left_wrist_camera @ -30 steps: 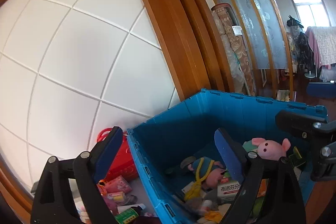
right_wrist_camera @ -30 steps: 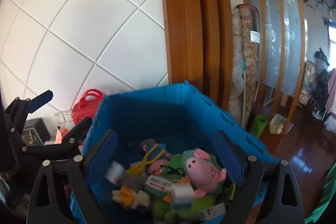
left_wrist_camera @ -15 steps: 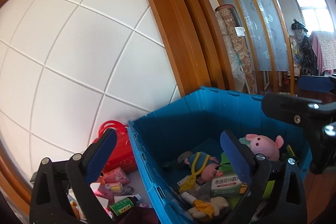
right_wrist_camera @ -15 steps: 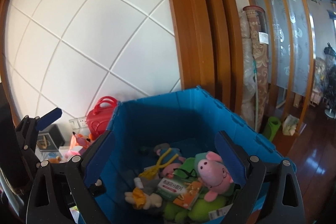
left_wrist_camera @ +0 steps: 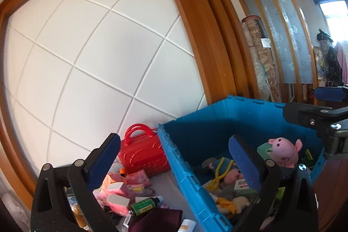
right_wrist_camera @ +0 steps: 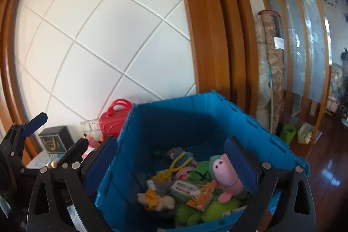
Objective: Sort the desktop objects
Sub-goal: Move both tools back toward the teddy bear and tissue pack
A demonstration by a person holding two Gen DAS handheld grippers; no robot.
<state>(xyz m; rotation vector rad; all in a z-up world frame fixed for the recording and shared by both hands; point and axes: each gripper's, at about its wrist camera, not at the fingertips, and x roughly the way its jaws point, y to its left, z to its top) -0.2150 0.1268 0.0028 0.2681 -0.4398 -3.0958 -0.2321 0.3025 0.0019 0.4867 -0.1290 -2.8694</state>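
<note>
A blue crate [left_wrist_camera: 184, 158] [right_wrist_camera: 165, 123] holds plush toys, a pink pig [left_wrist_camera: 282, 150] [right_wrist_camera: 226, 173], a yellow slingshot [right_wrist_camera: 176, 166] and a green and orange box [right_wrist_camera: 191, 190]. My left gripper [left_wrist_camera: 174, 158] is open and empty, held above the crate's left wall. My right gripper [right_wrist_camera: 171, 164] is open and empty above the crate. Left of the crate lie a red case [left_wrist_camera: 141, 153] [right_wrist_camera: 113, 119], pink packets [left_wrist_camera: 121, 186], a small dark bottle [left_wrist_camera: 145, 204] and a maroon cloth [left_wrist_camera: 156, 221].
A white panelled wall with a wooden frame [left_wrist_camera: 195, 36] stands behind. A black box [right_wrist_camera: 54, 140] and a wall socket [right_wrist_camera: 91, 125] lie at the left. Rolled carpets [right_wrist_camera: 269, 71] and a slatted screen stand at the right, over a dark wooden floor [right_wrist_camera: 326, 166].
Both grippers have drawn back and up from the crate. A small white item that was falling from the right gripper has dropped in. More of the desk clutter shows at the left.
</note>
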